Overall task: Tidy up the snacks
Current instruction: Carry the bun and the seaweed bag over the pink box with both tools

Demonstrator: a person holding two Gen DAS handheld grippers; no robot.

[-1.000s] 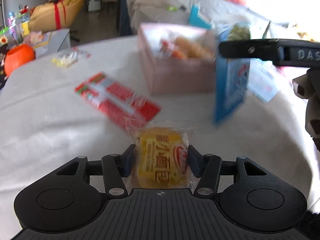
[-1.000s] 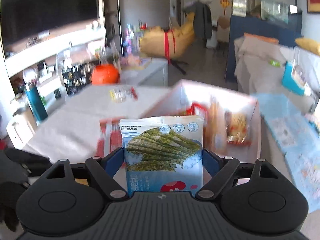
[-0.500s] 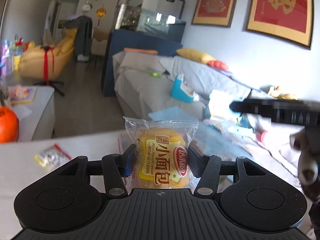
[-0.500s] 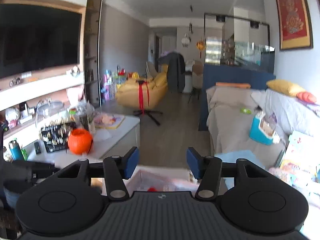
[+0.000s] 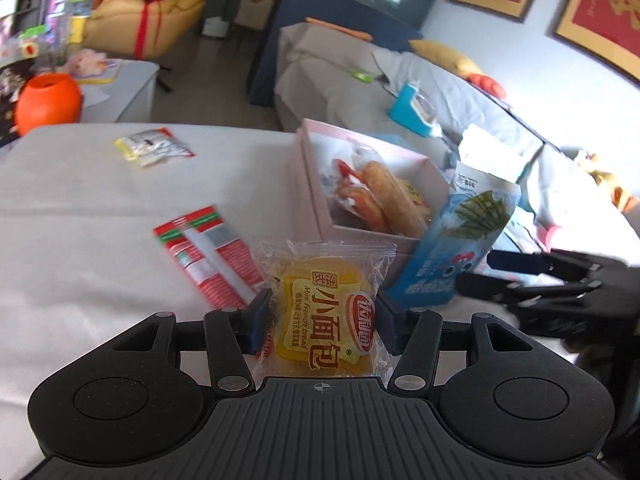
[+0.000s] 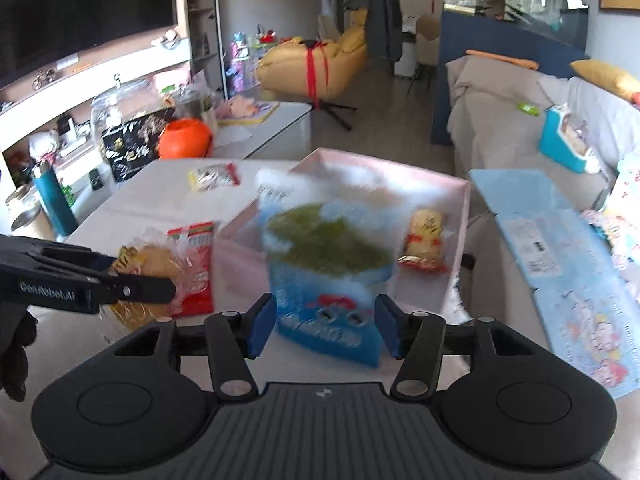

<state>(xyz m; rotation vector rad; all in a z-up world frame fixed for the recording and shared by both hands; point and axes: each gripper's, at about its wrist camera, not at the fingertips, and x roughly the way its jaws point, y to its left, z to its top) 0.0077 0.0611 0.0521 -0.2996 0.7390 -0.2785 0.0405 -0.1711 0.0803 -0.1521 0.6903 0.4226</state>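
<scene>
Now | left hand-held gripper (image 5: 322, 314): clamps bread packet (image 5: 328, 336) | right hand-held gripper (image 6: 325, 322): opening, seaweed pack (image 6: 324, 268) between

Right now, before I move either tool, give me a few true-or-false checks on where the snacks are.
1. The left tool grips the yellow mini French bread packet. True.
2. The blue seaweed packet lies inside the pink cardboard box. False: it stands outside, by the box's near corner.
3. The pink cardboard box is empty. False: it holds wrapped snacks.
4. A red-and-white flat packet lies on the white table, outside the box. True.
</scene>
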